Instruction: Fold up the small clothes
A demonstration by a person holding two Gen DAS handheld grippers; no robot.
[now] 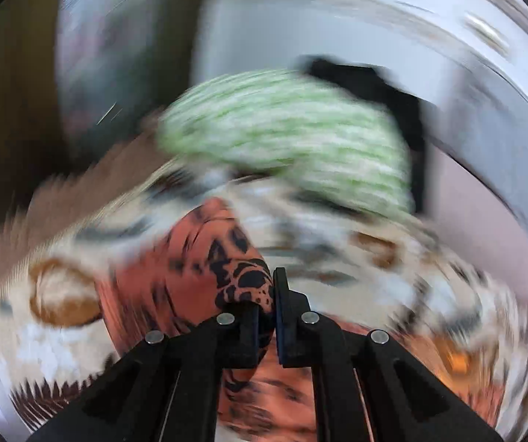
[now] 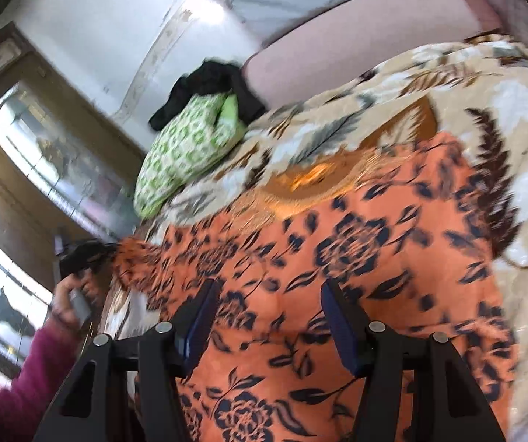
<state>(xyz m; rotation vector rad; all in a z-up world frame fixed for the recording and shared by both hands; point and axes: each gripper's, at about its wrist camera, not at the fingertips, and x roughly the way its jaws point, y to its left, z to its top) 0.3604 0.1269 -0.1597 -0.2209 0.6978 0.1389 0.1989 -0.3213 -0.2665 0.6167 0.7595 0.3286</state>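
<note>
Orange floral garment spreads over the leaf-print blanket, a green pillow beyond it. Right gripper hovers above the garment, jaws apart and empty; left gripper is clamped on the garment's corner.

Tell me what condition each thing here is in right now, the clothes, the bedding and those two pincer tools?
Orange flowered garment: spread on the bed, one edge pinched and lifted.
Left gripper: shut on the orange flowered garment.
Right gripper: open, above the garment, gripping nothing.
Green patterned pillow: lying on the bed.
Black garment: crumpled, unfolded, against the pillow.
Leaf-print blanket: spread over the bed, rumpled.
</note>
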